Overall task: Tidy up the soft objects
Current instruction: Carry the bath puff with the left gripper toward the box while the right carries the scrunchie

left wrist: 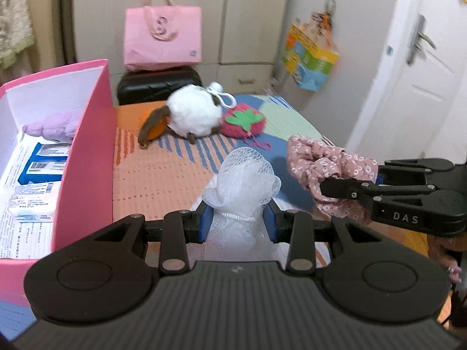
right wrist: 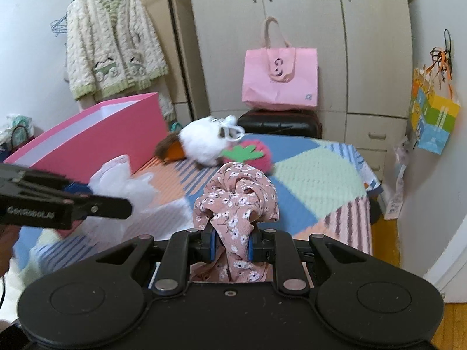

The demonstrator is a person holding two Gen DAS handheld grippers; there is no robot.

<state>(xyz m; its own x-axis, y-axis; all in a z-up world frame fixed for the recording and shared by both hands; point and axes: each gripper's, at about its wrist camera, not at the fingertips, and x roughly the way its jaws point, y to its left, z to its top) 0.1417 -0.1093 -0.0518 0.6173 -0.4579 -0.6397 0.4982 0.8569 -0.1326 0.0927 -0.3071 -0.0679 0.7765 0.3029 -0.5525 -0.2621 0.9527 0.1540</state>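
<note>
The white mesh puff [left wrist: 242, 183] is pinched in the left tool [left wrist: 238, 224], the floral scrunchie [right wrist: 236, 204] in the right tool [right wrist: 232, 245], both above the bed [left wrist: 163, 180] beside the pink box [left wrist: 84, 157]. Either limp thing might snag the box's wall and slip loose.

Both wrist views close, sharing bed [left wrist: 175, 175]

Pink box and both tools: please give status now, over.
Left tool shut on white mesh puff. Right tool shut on floral scrunchie. Pink box open, lilac plush inside. Sheep plush, strawberry plush on bed; nothing blocking.
</note>
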